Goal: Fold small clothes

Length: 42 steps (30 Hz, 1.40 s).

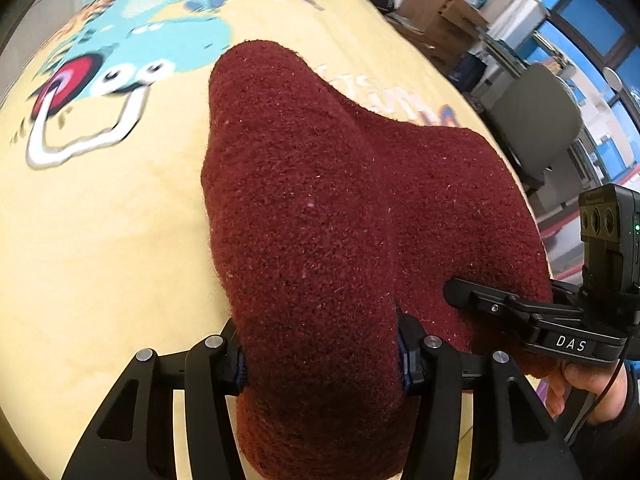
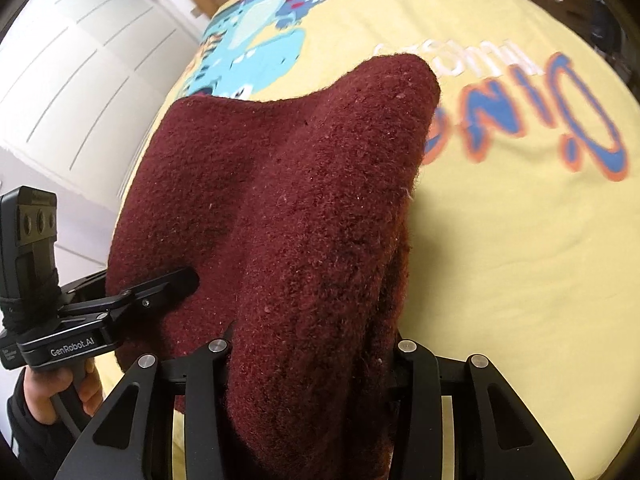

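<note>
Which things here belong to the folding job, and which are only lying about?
For the job:
- maroon knit garment
- left gripper
- right gripper

Only lying about:
- yellow cartoon cloth underneath
- cardboard boxes
- grey chair

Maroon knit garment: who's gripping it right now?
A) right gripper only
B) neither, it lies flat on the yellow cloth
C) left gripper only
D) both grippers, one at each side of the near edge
D: the left gripper and the right gripper each pinch a bunch of the maroon knit garment, which rises off the yellow printed cloth between them.
</note>
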Each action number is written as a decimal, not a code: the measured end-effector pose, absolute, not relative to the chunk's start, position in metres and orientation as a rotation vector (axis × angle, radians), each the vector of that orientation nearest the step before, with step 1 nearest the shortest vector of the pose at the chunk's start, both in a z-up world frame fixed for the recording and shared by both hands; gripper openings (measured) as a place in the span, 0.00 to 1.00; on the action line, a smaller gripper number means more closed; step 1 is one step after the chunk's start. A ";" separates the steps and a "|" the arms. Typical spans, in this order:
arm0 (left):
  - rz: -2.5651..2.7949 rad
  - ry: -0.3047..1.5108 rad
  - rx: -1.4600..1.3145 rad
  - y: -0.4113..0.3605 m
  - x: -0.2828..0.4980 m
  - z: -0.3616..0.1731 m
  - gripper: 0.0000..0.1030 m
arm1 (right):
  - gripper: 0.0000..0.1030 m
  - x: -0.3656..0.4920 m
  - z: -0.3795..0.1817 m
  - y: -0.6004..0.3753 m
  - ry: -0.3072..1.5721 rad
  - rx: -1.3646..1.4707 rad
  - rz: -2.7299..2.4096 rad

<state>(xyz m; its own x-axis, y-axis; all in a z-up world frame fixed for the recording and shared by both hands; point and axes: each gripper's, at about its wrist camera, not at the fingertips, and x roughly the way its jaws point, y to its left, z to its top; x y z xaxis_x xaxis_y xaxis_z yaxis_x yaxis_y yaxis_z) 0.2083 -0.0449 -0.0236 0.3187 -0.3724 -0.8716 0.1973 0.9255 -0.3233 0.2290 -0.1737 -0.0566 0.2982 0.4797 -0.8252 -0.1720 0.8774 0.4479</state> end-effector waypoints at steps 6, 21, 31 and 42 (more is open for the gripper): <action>-0.342 1.251 -0.219 -0.024 0.198 -0.068 0.49 | 0.48 0.230 -0.105 -0.154 1.264 0.254 0.381; -0.275 1.203 -0.181 -0.025 0.185 -0.052 0.94 | 0.83 0.206 -0.058 -0.164 1.130 0.077 0.292; -0.211 1.158 -0.140 -0.011 0.157 -0.047 0.99 | 1.00 0.181 -0.063 -0.173 1.055 0.081 0.248; -0.185 1.159 -0.094 0.001 0.155 -0.086 0.99 | 1.00 0.184 -0.114 -0.198 1.057 0.061 0.179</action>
